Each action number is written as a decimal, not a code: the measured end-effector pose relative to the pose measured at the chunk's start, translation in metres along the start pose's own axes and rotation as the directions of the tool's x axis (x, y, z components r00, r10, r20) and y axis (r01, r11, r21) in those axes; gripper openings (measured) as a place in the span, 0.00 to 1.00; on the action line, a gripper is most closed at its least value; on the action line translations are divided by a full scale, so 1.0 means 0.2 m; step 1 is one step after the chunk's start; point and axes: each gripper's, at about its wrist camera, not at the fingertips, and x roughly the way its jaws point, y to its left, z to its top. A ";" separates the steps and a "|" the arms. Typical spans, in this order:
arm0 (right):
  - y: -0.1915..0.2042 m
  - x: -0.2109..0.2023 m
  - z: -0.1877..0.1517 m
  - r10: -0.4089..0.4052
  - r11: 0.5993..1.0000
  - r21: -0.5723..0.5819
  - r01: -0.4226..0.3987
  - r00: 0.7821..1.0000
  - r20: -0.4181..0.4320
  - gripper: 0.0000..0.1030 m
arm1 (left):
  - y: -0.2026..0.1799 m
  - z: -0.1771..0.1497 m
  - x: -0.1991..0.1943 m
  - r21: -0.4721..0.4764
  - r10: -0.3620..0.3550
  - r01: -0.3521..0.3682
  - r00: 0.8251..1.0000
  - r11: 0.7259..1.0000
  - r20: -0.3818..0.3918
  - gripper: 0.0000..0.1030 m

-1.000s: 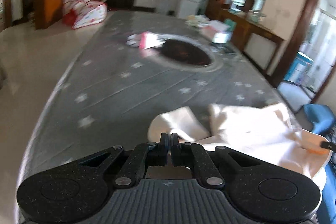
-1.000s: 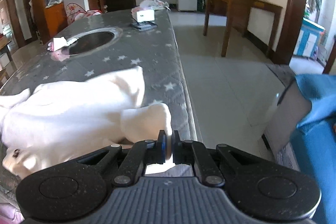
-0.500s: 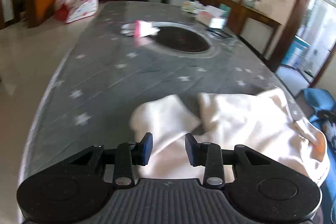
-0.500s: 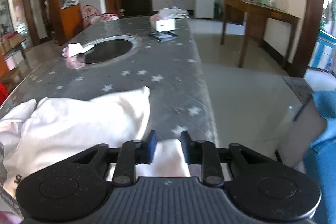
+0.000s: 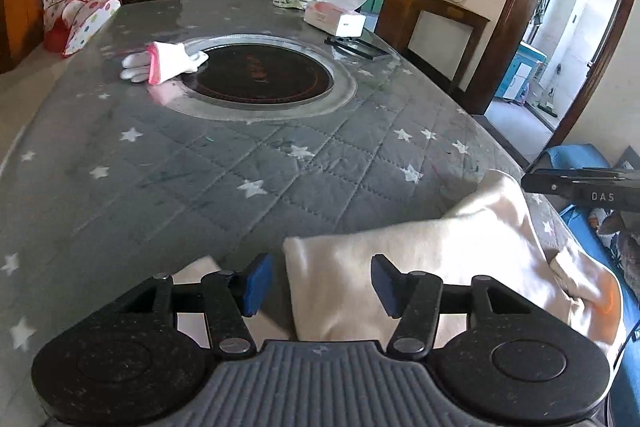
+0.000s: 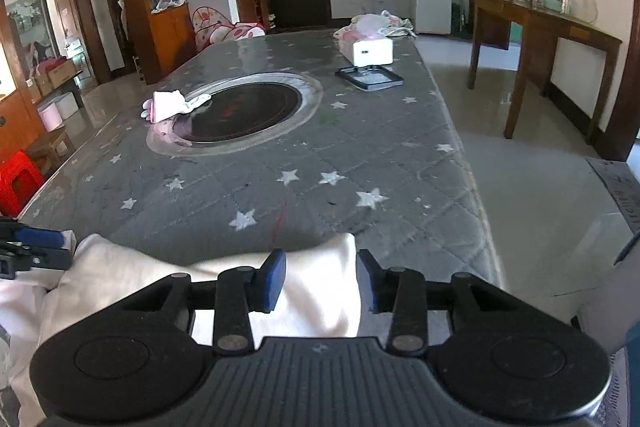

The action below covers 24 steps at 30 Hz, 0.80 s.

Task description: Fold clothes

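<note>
Now both claws have let go of the cream garment [image 5: 420, 267], which lies at the tabletop's [image 5: 200, 167] near edge, towards its right corner. A second ago each was pinched shut. On the left, the left gripper [image 5: 316, 281] is spreading its jaws, cloth below but unpinched. Likewise the right gripper [image 6: 320, 279] is opening over a folded edge. That fold looks placed; smoothing or the next fold probably follows.

Beyond the cream garment [image 5: 420, 267], the starred surface [image 5: 200, 179] lies bare up to the glove [image 5: 164, 61], tissue box [image 5: 336, 19] and black tray [image 6: 370, 78].
</note>
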 end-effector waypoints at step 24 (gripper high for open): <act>0.05 0.14 0.07 0.000 1.000 -0.010 0.000 1.000 -0.025 0.43 | -0.27 -0.13 -0.22 0.257 -0.284 0.250 0.953 0.934 0.108 0.04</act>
